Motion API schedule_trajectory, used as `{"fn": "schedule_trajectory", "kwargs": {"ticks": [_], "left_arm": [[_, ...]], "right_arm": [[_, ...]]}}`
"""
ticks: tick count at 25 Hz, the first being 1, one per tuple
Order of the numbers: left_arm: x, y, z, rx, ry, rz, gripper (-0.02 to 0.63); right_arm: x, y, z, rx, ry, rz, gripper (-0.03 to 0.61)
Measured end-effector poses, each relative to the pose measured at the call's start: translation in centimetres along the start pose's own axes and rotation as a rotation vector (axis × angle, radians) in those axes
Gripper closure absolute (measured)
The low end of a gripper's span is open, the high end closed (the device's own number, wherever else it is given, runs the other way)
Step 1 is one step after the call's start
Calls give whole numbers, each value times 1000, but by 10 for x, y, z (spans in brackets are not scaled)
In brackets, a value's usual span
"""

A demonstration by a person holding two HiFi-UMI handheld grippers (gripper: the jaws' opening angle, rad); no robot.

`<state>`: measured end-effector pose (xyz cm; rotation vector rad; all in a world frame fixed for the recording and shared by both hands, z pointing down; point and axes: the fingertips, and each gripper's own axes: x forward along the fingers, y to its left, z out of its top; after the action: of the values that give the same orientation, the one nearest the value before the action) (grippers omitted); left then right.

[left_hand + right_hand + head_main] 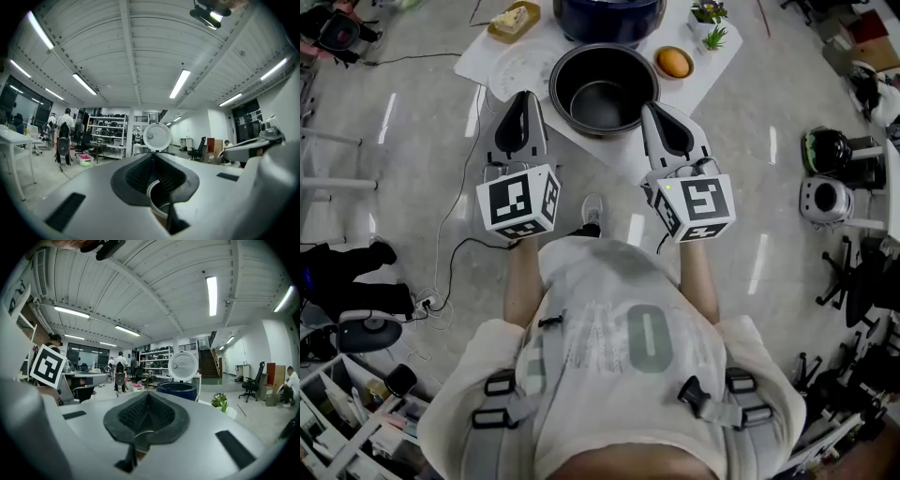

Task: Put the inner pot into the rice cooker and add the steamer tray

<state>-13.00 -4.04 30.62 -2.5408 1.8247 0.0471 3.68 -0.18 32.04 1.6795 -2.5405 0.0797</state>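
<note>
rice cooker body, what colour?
Dark navy blue rice cooker, white lid standing open. Shows best in the right gripper view.

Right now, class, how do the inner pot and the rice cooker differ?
The inner pot is grey-black; the rice cooker is dark blue. The inner pot is gripped by the left gripper and right gripper; the rice cooker stands on the table. Both are round and open-topped.

Both pale grey with black pads, the left gripper [528, 96] and right gripper [652, 109] bore black-and-white marker cubes [518, 202]; the pale short-sleeved shirt [609, 281] carried grey straps [527, 361] with black buckles [697, 395].
</note>
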Motion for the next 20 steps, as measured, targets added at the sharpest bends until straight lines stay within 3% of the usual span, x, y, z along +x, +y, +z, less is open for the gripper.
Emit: {"fn": "schedule_trajectory", "kwargs": {"ticks": [8,20], "left_arm": [[58,14,10,18,-31,-37,577],[85,16,18,40,-22,53,577]], "right_arm": [[58,-16,10,5,-5,-11,569],[95,-53,17,14,-1,39,569]]}}
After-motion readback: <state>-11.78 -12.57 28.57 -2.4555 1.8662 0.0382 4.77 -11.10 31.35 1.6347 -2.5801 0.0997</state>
